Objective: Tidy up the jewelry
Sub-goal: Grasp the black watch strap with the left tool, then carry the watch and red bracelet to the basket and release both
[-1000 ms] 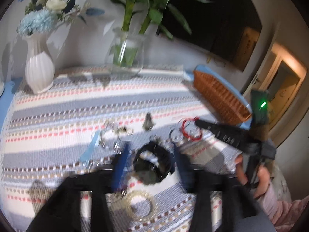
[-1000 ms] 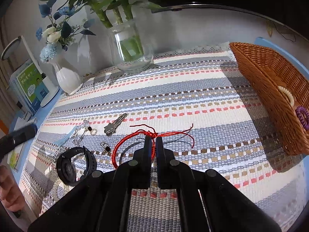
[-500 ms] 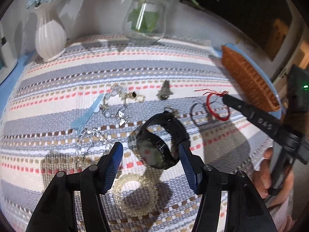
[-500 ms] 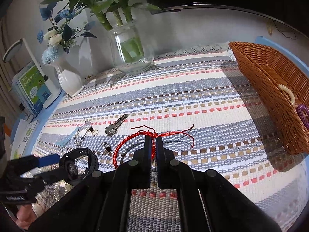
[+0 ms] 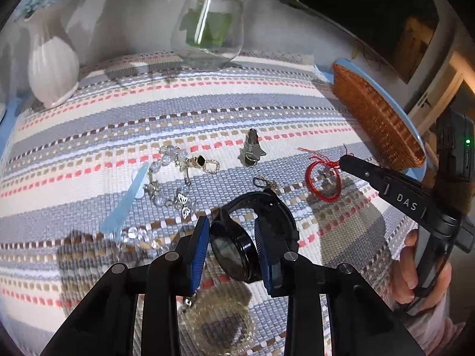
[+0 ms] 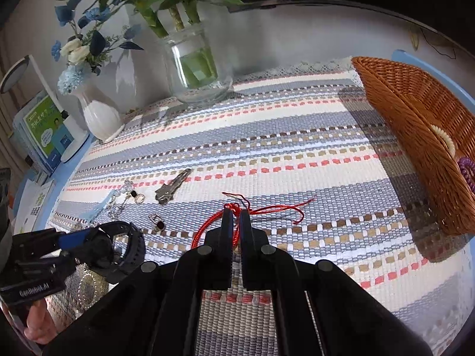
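— Jaws on the left gripper [image 5: 231,247]? Just been closing round the black watch [image 5: 237,252], blue pads against its case at centre of the striped surface [image 5: 237,103].

— And the right gripper [image 6: 236,218]? Pressed together, pinching the red cord bracelet [image 6: 213,227]. Wicker basket [image 6: 415,136] at two o'clock.

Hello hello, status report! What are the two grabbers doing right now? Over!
Left gripper jaws just closing around the black watch, pads about touching. Right gripper shut on the red string bracelet. Wicker basket at table's right; path looks open.
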Tool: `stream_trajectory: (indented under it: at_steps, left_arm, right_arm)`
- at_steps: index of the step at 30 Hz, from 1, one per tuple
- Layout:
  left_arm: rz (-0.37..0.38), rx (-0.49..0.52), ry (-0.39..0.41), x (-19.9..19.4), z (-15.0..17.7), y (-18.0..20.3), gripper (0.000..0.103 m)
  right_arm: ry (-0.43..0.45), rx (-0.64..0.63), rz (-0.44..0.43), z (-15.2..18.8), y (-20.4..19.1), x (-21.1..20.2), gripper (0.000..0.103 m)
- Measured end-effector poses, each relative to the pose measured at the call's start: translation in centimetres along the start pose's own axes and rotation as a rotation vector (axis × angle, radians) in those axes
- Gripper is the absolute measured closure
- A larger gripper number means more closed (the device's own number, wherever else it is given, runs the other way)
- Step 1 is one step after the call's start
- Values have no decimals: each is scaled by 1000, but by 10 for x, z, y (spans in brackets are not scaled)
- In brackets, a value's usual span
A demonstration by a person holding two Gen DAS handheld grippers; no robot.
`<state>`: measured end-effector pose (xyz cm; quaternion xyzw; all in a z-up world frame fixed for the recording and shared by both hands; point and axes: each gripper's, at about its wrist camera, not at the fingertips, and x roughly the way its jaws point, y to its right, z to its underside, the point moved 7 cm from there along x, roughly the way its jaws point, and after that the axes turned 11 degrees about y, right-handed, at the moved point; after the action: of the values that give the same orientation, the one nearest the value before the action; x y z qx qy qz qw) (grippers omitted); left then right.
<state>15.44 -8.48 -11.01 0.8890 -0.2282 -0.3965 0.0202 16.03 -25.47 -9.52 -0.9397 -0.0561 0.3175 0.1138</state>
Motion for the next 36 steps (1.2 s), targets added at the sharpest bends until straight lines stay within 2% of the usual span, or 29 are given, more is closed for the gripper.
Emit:
stream_trajectory:
  at_steps: [4,9,13,15,17,23,25,27,31,35,36]
  left_arm:
    - [-13,57,-12,7,-8,10,70]
    - [-105,156,-168,37,-9,12,70]
    - [-114,203,-187,43,-14,19,74]
    - [-137,228,-179,44,-15,22,79]
    - [-137,215,-163,43,-15,23,79]
    - [-70,88,-107,32,-18,13,81]
    - [-57,79,-92,28,-20,12,82]
    - [-49,79,-79,24,-20,13,83]
    - [-31,82,-55,17,-21,18,83]
    - [-30,81,-43,14,-21,18,84]
    - [-29,80,-40,14,-20,18,84]
  right_arm:
    - [-13,21,2,1,5,2,99]
    - [-20,32,-5,1,7,3,99]
    - [-26,51,-19,2,9,3,96]
    - [-33,67,-26,2,11,4,95]
    - [-43,78,-32,3,11,5,94]
    - [-65,81,-46,6,9,8,86]
    - [-72,75,-35,7,8,10,79]
    - [-93,59,-19,9,6,14,78]
    - [-97,-15,41,11,-1,18,78]
    - [-99,-183,147,15,-21,22,79]
    - [-97,-209,161,15,-23,23,83]
